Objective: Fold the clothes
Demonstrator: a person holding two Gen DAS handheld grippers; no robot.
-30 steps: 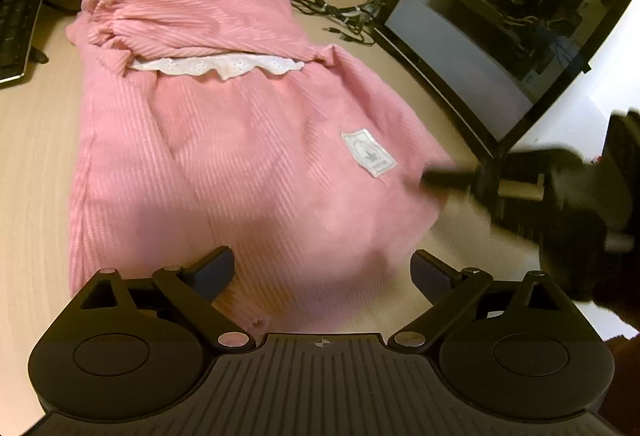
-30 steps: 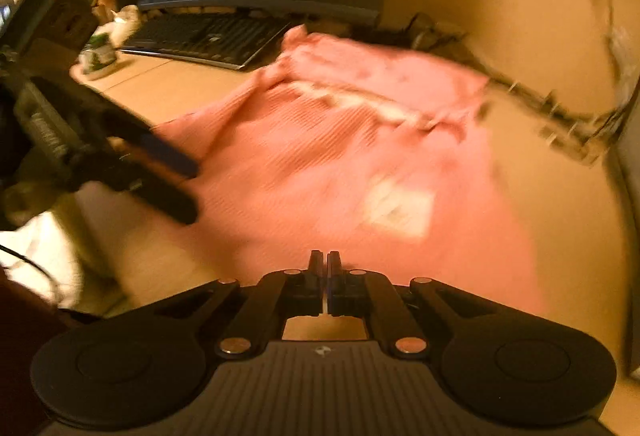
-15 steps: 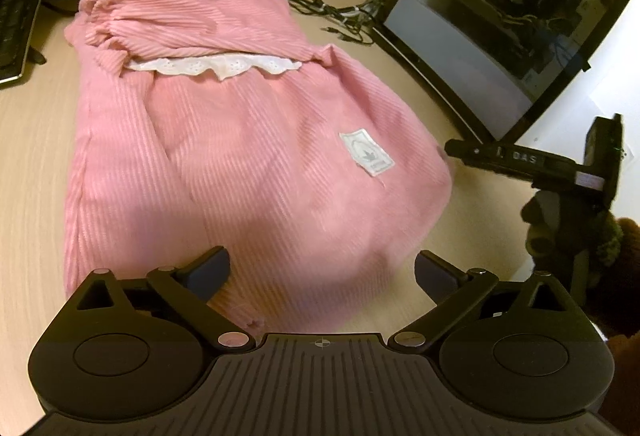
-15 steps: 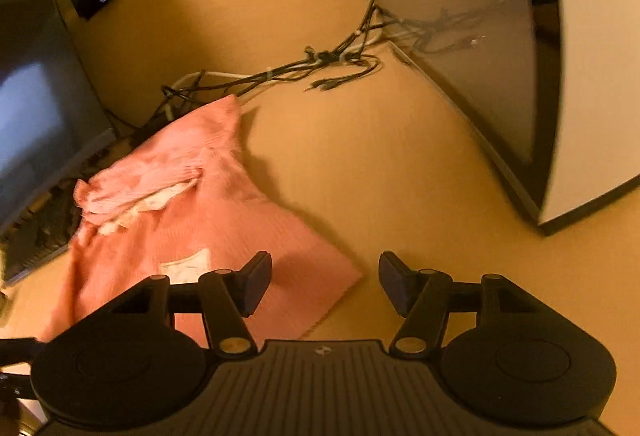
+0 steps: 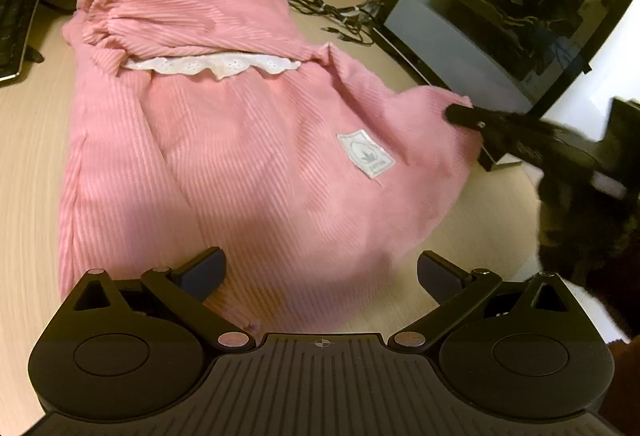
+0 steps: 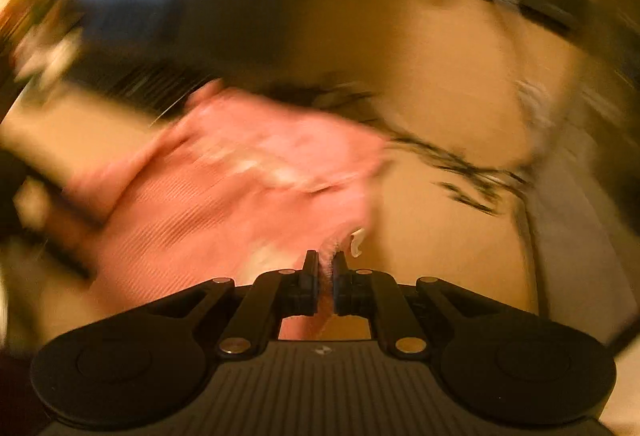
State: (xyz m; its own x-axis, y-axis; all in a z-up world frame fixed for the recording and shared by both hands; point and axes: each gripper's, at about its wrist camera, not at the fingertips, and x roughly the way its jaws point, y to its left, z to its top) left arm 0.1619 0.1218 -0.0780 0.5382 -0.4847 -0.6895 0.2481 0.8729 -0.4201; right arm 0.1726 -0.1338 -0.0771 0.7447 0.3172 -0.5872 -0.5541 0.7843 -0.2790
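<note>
One pink garment [image 5: 224, 156] flat on desk [image 5: 28, 164]; white sewn label [image 5: 366, 153], print unreadable. Right gripper [image 6: 326, 268] pinches its right edge; left gripper [image 5: 320, 272] spread above the near hem.

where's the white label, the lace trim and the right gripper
white label [image 5: 366, 153], left wrist view, its middle
lace trim [image 5: 212, 64], left wrist view, middle of the strip
right gripper [image 6: 326, 272], right wrist view, between its fingertips
</note>
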